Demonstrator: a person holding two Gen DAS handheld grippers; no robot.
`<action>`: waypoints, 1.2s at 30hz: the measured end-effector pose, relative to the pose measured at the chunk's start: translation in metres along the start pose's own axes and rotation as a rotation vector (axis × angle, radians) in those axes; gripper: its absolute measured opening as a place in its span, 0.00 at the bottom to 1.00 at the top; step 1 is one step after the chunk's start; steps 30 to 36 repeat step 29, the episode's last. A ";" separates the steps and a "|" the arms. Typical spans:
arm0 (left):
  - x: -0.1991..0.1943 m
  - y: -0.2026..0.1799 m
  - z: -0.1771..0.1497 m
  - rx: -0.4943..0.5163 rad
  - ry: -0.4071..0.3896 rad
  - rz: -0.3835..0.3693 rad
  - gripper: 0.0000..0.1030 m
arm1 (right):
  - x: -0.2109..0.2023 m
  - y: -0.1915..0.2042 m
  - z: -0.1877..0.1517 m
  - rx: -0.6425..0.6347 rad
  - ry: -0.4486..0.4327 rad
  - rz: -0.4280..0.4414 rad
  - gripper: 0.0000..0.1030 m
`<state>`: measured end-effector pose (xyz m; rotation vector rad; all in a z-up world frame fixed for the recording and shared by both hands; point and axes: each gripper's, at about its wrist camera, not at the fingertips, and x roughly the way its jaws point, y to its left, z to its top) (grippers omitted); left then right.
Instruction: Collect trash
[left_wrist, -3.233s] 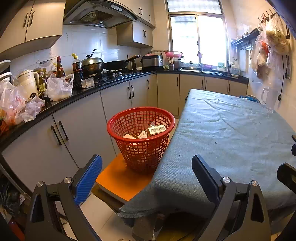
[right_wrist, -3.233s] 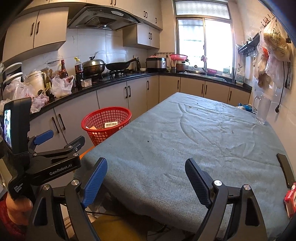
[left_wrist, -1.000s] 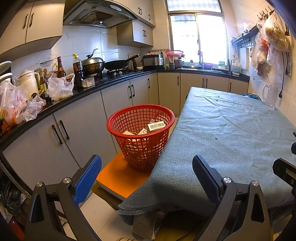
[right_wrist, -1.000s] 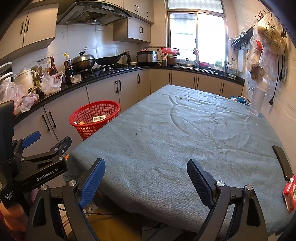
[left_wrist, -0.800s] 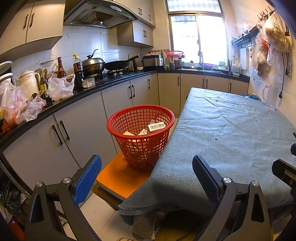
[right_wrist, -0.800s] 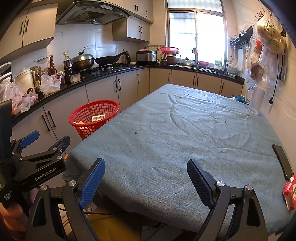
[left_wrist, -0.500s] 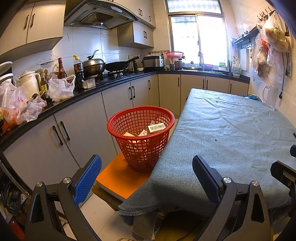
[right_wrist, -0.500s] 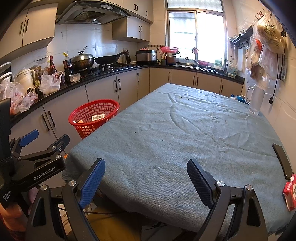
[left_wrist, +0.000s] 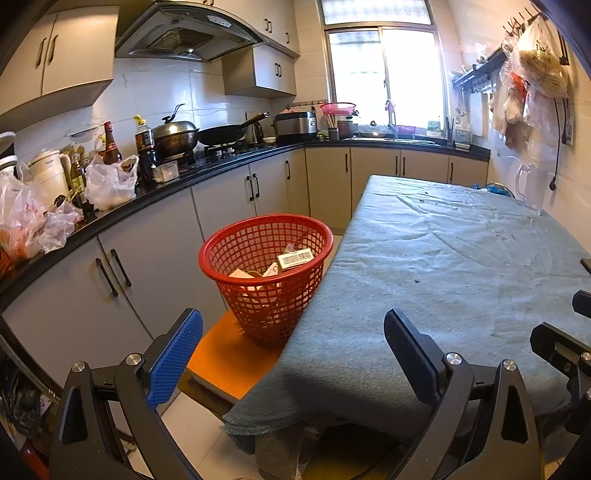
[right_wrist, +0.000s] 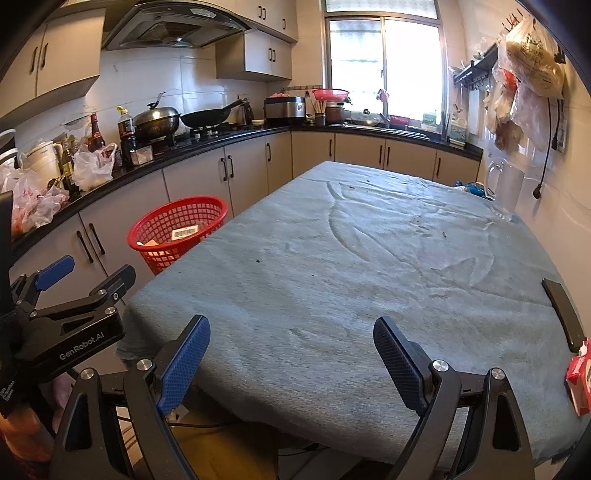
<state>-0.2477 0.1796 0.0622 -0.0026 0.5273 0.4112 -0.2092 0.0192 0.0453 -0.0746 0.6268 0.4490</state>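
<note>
A red mesh basket (left_wrist: 221, 254) stands on an orange stool (left_wrist: 236, 365) beside the table's left edge; it holds paper scraps and a barcode-labelled box (left_wrist: 295, 257). The basket also shows in the right wrist view (right_wrist: 207, 206). My left gripper (left_wrist: 291, 343) is open and empty, held near the table's front left corner, short of the basket. My right gripper (right_wrist: 291, 350) is open and empty over the table's front edge. A red packet (right_wrist: 578, 380) lies at the table's right edge. The left gripper's body (right_wrist: 70, 321) shows at the left of the right wrist view.
The table is covered by a grey-blue cloth (right_wrist: 369, 258) with small dark crumbs. A black phone (right_wrist: 561, 314) lies by the red packet. A clear jug (right_wrist: 506, 192) stands at the far right. Cabinets and a cluttered counter (left_wrist: 110, 206) run along the left.
The right wrist view has drifted slightly, so the basket sits a bit further left in it. Both grippers stay open and empty. The left wrist view has barely changed.
</note>
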 end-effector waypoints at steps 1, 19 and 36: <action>0.001 -0.002 0.001 0.000 0.000 -0.006 0.95 | 0.001 -0.001 0.000 0.004 0.001 0.000 0.90; 0.039 -0.090 0.034 0.099 0.071 -0.235 0.95 | 0.015 -0.108 0.018 0.195 0.013 -0.164 0.91; 0.113 -0.203 0.052 0.172 0.276 -0.396 0.95 | 0.063 -0.220 0.030 0.279 0.164 -0.384 0.93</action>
